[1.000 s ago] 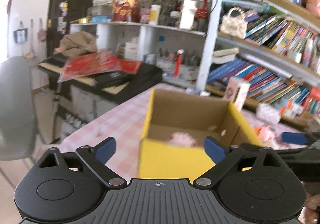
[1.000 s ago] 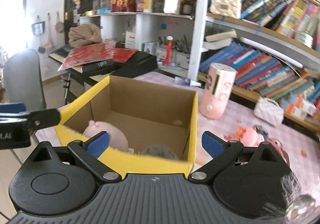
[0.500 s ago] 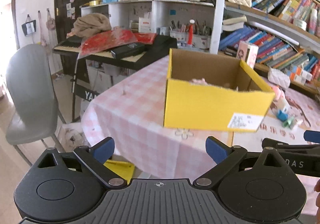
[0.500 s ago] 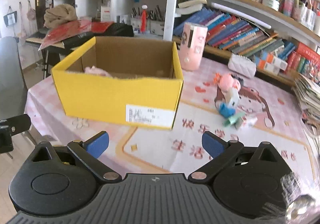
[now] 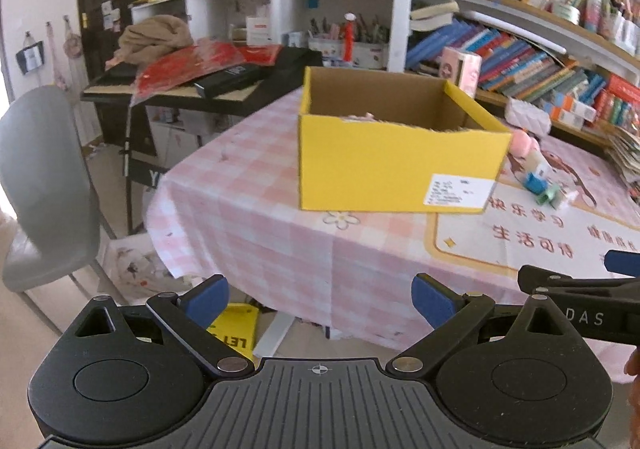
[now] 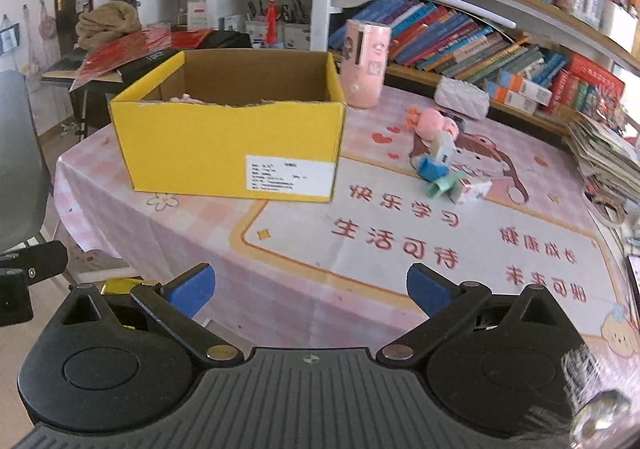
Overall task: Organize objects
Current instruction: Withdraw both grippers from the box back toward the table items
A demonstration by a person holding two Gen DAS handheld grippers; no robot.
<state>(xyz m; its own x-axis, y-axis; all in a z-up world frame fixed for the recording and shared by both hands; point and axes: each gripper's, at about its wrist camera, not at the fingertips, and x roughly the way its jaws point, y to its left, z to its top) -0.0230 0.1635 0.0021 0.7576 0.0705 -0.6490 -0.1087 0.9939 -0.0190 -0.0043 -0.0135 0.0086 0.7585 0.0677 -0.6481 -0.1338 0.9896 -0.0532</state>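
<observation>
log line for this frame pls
left gripper: open, empty | right gripper: open, empty | yellow box: on table, pink toy inside | small toys: loose on table, right of box

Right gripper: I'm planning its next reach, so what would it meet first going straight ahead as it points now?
Probably the pink printed tablecloth just ahead of the open right gripper; further along that line stands the yellow cardboard box, though depth is unclear.

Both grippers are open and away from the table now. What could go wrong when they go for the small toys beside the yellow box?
The small toys lie heaped and touching, so one grasp may drag a neighbour. The pink cylinder stands upright close behind the yellow box; a wide reach might tip it. The box sits near the table's edge, so a push could slide it off.
</observation>
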